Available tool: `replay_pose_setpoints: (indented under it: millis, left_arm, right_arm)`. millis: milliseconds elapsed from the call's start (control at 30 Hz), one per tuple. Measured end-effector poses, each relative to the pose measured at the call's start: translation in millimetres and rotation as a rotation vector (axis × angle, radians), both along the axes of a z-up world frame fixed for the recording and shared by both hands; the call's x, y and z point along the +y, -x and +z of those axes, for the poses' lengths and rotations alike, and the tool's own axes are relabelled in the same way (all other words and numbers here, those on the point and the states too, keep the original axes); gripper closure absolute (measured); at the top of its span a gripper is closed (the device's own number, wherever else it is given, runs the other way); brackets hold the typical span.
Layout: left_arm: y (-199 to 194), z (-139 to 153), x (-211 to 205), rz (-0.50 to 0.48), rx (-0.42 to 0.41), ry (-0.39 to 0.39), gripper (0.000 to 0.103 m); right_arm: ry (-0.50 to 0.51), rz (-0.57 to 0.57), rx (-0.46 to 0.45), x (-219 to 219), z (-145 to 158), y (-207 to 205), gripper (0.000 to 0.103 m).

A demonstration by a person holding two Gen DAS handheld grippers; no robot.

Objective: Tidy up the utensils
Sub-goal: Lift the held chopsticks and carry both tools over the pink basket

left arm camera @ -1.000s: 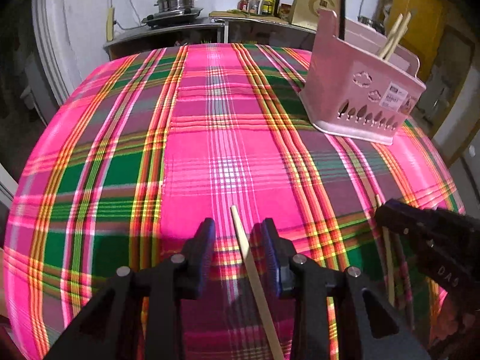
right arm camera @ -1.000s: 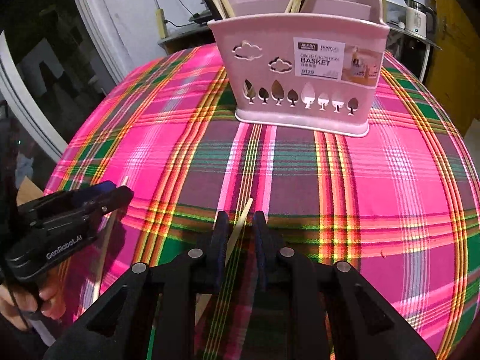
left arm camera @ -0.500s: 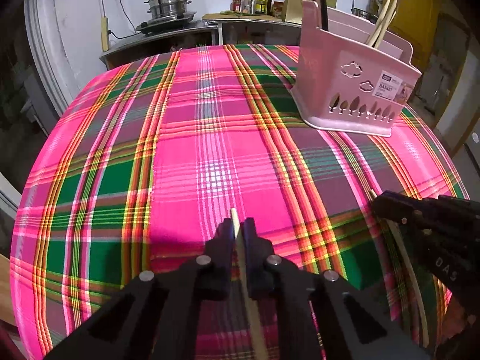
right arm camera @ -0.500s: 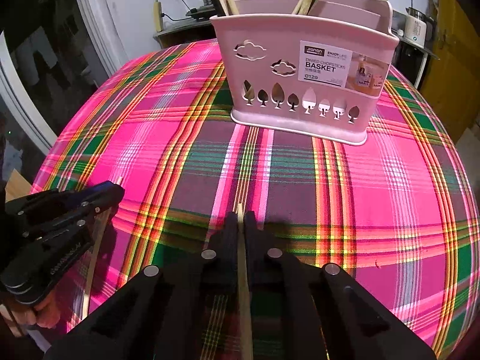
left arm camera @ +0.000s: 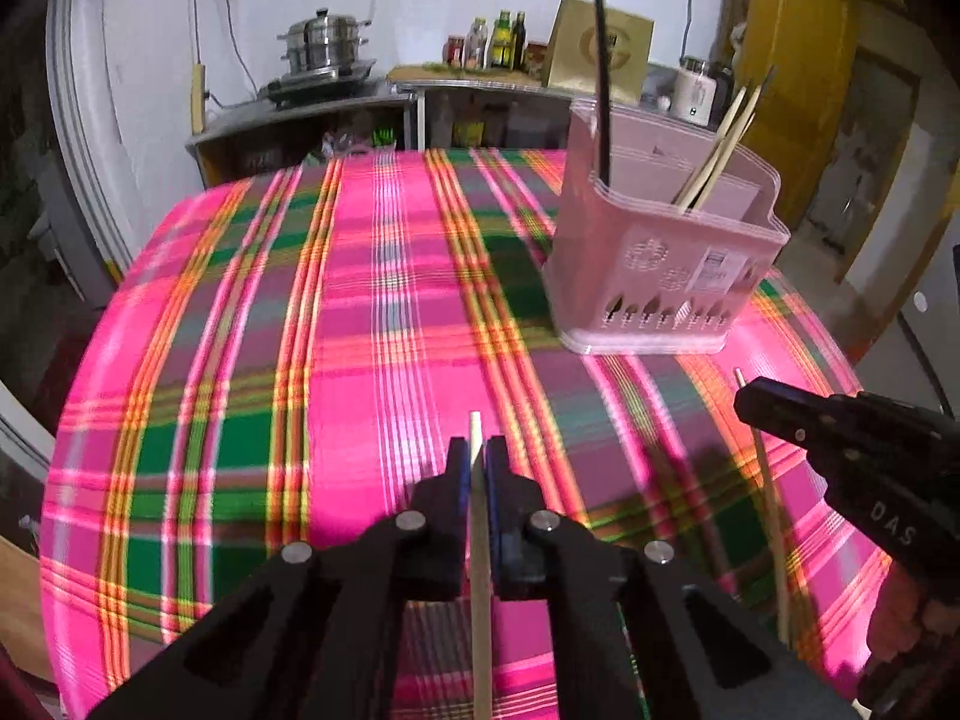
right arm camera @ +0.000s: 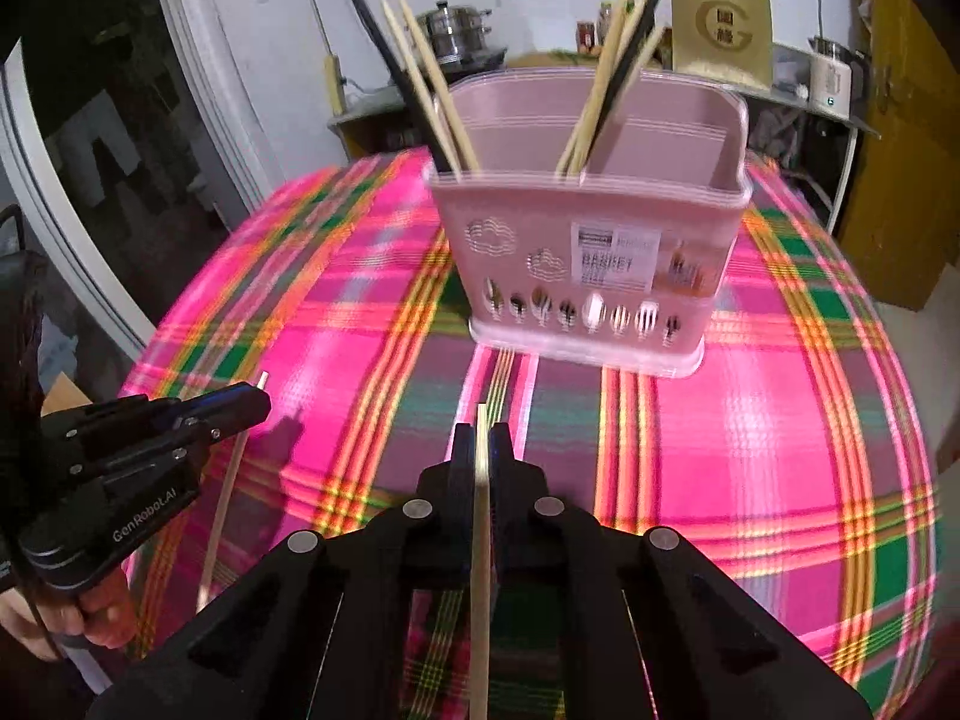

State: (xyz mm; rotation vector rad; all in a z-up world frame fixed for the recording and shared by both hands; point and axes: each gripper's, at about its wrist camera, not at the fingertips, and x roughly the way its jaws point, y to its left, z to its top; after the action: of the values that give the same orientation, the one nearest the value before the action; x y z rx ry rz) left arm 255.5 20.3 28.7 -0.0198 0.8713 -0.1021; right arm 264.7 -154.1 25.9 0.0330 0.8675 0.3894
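Observation:
My left gripper (left arm camera: 475, 456) is shut on a pale wooden chopstick (left arm camera: 479, 570), lifted off the plaid tablecloth (left arm camera: 360, 360). My right gripper (right arm camera: 481, 444) is shut on a second wooden chopstick (right arm camera: 480, 570), also held above the cloth. Each gripper shows in the other's view: the right one (left arm camera: 744, 399) with its chopstick (left arm camera: 771, 528) at the right edge, the left one (right arm camera: 261, 402) with its chopstick (right arm camera: 225, 498) at the left. A pink divided basket (right arm camera: 594, 252) stands ahead, in the left wrist view at the right (left arm camera: 660, 264). It holds several wooden and black chopsticks (right arm camera: 432, 84).
Behind the table runs a counter (left arm camera: 312, 114) with a steel steamer pot (left arm camera: 324, 45), bottles (left arm camera: 498, 42) and a gold box (left arm camera: 600, 42). A white door frame (right arm camera: 198, 90) stands left and a yellow door (right arm camera: 900, 120) right. A hand (right arm camera: 72, 618) grips the left tool.
Both grippers closed on their chopsticks, which lay on the cloth between open fingers, and both have risen with them. The basket now looks further below and ahead.

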Motion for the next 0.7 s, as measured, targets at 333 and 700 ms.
replay_pose_setpoints:
  millis: [333,700]
  left_arm:
    - [25,69,0,-0.027,-0.152,0.045,0.097]
    - [60,85,-7,-0.070,-0.209,0.064,0.097]
  right_arm:
    - [-0.060,-0.009,-0.147,-14,62,22,0.099]
    - [-0.069,0.008,-0.218,-25,81,58,0.099]
